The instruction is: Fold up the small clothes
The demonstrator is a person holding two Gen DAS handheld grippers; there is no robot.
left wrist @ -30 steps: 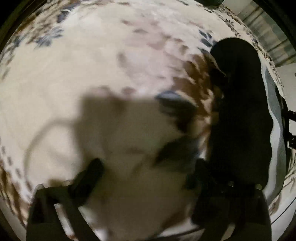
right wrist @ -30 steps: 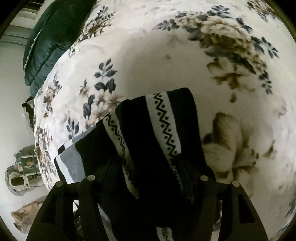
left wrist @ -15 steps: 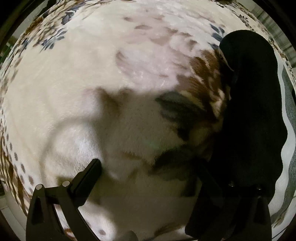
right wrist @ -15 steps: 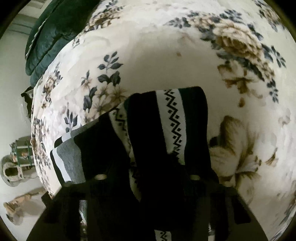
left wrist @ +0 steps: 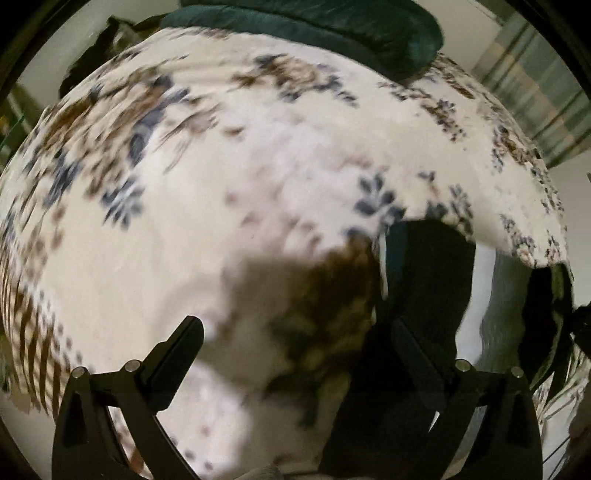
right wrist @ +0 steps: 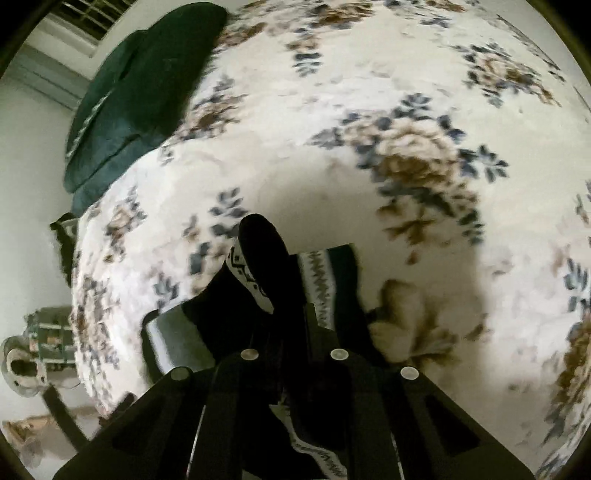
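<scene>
A black sock (right wrist: 266,247) with white zigzag bands and a grey-and-white cuff (right wrist: 173,336) lies on the floral bedspread (right wrist: 369,92). My right gripper (right wrist: 291,325) is shut on the sock near its middle, and part of it stands up in a fold between the fingers. In the left wrist view the same sock (left wrist: 428,273) lies at the lower right beside my right-hand finger. My left gripper (left wrist: 295,339) is open and empty above the bedspread (left wrist: 221,184). The view is motion-blurred.
A dark green pillow lies at the far end of the bed (left wrist: 332,33) and at the upper left in the right wrist view (right wrist: 129,96). The bed edge drops off at the left (right wrist: 77,295), with clutter on the floor beyond.
My right gripper closed on the sock and lifted it, bunching it into a fold. My left gripper rose and tilted up, bringing the pillow into view.
</scene>
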